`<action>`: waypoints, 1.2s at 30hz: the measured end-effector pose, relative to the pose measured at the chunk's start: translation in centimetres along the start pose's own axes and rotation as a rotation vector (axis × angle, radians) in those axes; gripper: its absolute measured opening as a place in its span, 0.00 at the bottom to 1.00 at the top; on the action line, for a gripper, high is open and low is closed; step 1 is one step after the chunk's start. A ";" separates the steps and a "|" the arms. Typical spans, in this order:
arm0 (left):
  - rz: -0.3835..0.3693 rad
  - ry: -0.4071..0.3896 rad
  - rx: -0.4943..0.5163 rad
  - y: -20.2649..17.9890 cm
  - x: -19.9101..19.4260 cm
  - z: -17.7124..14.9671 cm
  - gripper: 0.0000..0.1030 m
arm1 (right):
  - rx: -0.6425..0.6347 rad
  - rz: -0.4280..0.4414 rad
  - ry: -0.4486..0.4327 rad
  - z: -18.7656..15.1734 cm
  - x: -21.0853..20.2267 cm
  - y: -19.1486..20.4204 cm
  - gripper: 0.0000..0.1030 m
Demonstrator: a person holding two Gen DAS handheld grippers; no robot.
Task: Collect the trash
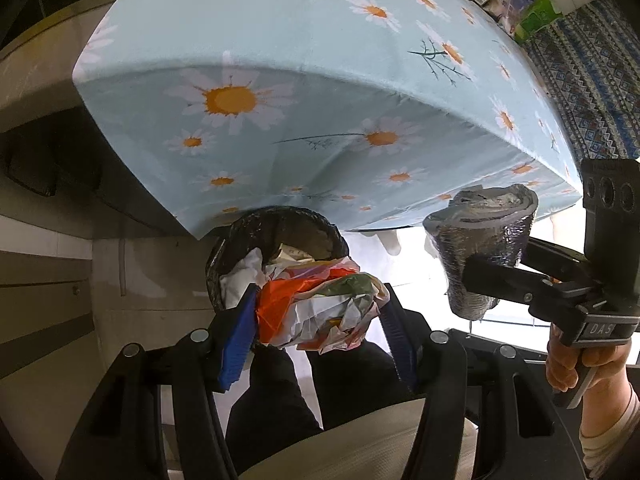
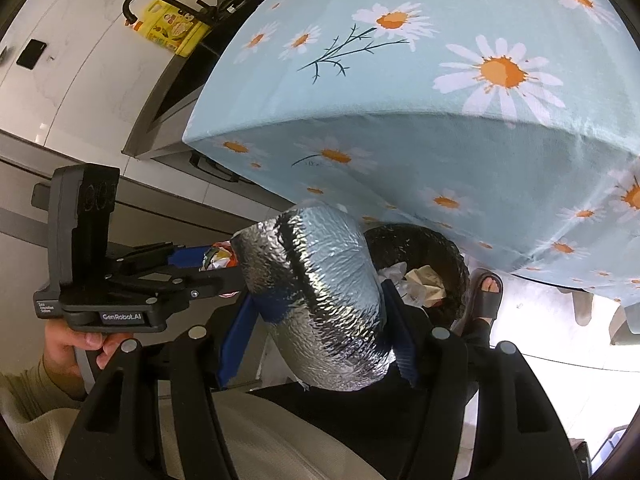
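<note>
Much of my bin (image 1: 280, 236) is hidden: in the left wrist view the crumpled wrapper wad (image 1: 320, 308) covers its near rim, and in the right wrist view the silver foil roll (image 2: 320, 296) blocks its left half. What lies deep inside I cannot make out, only paper scraps (image 2: 424, 280) near the top. The black-lined bin stands on pale floor just under the overhanging edge of the daisy tablecloth (image 1: 304, 80), beside a sandalled foot (image 2: 486, 296). A counter with a yellow bottle (image 2: 172, 28) runs behind the table's far corner.

My left gripper (image 1: 318, 316) pinches the wad between its blue pads, held directly above the bin's mouth. My right gripper (image 2: 320, 320) clamps the foil roll across its middle, level with the left one and just beside it, near the table edge.
</note>
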State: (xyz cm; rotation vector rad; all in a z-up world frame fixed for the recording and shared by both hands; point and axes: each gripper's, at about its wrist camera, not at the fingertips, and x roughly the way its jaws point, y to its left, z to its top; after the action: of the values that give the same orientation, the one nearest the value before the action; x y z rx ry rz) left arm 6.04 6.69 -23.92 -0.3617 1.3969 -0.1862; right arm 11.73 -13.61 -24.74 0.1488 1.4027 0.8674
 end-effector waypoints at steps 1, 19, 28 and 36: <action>-0.001 0.002 -0.001 0.0 0.0 0.1 0.61 | 0.004 -0.001 -0.003 0.2 0.0 0.1 0.63; 0.013 -0.006 -0.018 0.9 -1.1 0.5 0.68 | 0.034 -0.052 -0.039 0.9 -1.2 0.4 0.75; 0.014 -0.039 0.018 0.5 -3.6 0.1 0.68 | 0.038 -0.110 -0.074 0.3 -3.2 2.2 0.75; 0.023 -0.104 0.051 -1.2 -6.4 0.5 0.68 | 0.016 -0.181 -0.163 0.3 -7.4 3.8 0.76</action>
State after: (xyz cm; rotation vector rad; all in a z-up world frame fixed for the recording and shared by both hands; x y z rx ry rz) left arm 5.54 7.85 -17.52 -0.3089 1.2910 -0.1814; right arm 10.88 -15.32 -16.61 0.1010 1.2497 0.6795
